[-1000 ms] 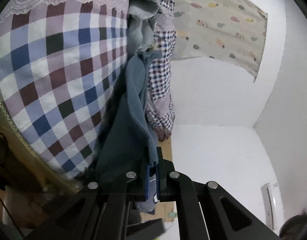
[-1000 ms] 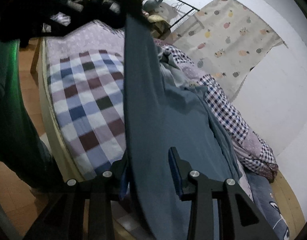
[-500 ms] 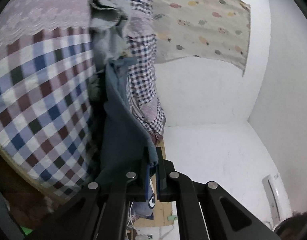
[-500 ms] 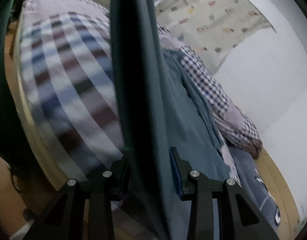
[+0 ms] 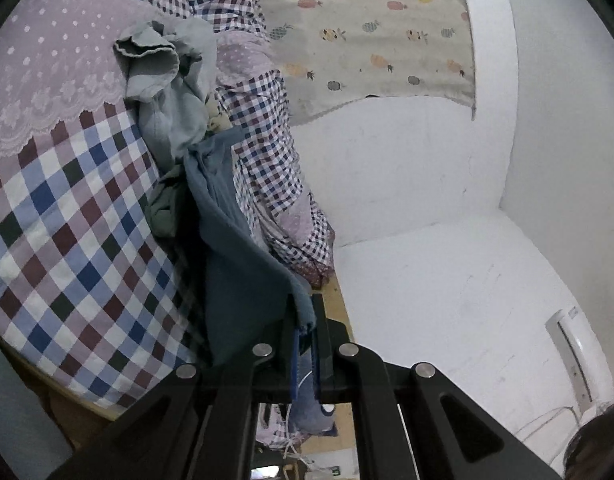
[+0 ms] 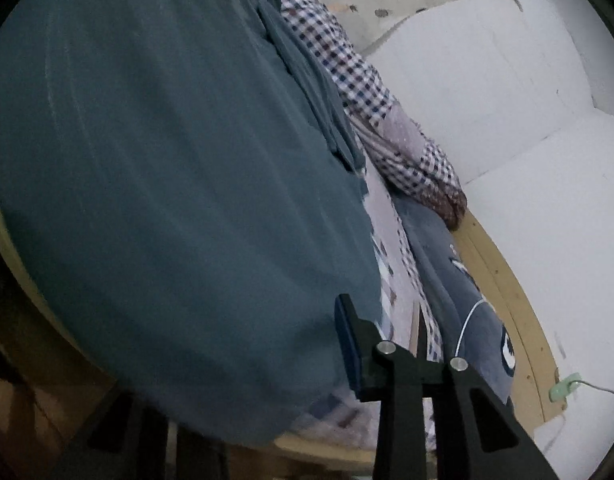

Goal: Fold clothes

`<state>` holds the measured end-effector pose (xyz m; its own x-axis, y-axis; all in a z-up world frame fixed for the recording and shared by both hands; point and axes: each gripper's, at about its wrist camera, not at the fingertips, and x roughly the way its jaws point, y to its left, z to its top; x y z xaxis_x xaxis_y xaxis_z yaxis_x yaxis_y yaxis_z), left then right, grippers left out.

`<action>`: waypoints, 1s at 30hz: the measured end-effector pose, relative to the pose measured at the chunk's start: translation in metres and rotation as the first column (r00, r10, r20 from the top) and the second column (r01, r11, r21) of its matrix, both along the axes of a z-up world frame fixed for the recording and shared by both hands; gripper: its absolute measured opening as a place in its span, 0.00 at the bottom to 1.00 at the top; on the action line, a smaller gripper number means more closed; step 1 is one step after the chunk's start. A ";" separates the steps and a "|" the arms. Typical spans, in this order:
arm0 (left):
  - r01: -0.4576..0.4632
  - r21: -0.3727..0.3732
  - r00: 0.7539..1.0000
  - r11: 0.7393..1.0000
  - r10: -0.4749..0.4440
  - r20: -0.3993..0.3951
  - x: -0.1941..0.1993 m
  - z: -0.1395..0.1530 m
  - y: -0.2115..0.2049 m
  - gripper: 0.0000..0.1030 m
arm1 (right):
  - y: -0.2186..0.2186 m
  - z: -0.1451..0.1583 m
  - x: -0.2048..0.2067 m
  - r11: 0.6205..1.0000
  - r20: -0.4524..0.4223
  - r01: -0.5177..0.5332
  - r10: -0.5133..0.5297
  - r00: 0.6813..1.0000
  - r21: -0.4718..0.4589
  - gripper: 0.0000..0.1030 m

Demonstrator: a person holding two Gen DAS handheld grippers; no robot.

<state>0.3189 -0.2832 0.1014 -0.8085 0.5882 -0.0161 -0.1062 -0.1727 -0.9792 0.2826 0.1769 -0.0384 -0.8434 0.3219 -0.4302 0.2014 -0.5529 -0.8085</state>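
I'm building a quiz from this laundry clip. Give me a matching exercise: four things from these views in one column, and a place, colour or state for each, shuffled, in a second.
Things
1. teal garment
2. light grey-blue garment
3. pineapple-print cloth
4. left claw

Descriptions
A. hanging on the white wall
B. shut on a fabric edge
C. lying crumpled on the checked bedspread
D. lifted off the bed, stretched toward the camera

Pairs: 1-D, 2-C, 3-A, 4-B

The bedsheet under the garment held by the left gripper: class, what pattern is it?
Blue, maroon and white checked bedsheet; left wrist view shows it best.
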 end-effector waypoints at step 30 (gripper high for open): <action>0.027 -0.453 0.994 0.891 -0.070 -0.080 0.063 0.105 0.045 0.02 | 0.077 0.278 0.088 0.978 -0.032 -0.205 0.205 0.978 -0.024 0.00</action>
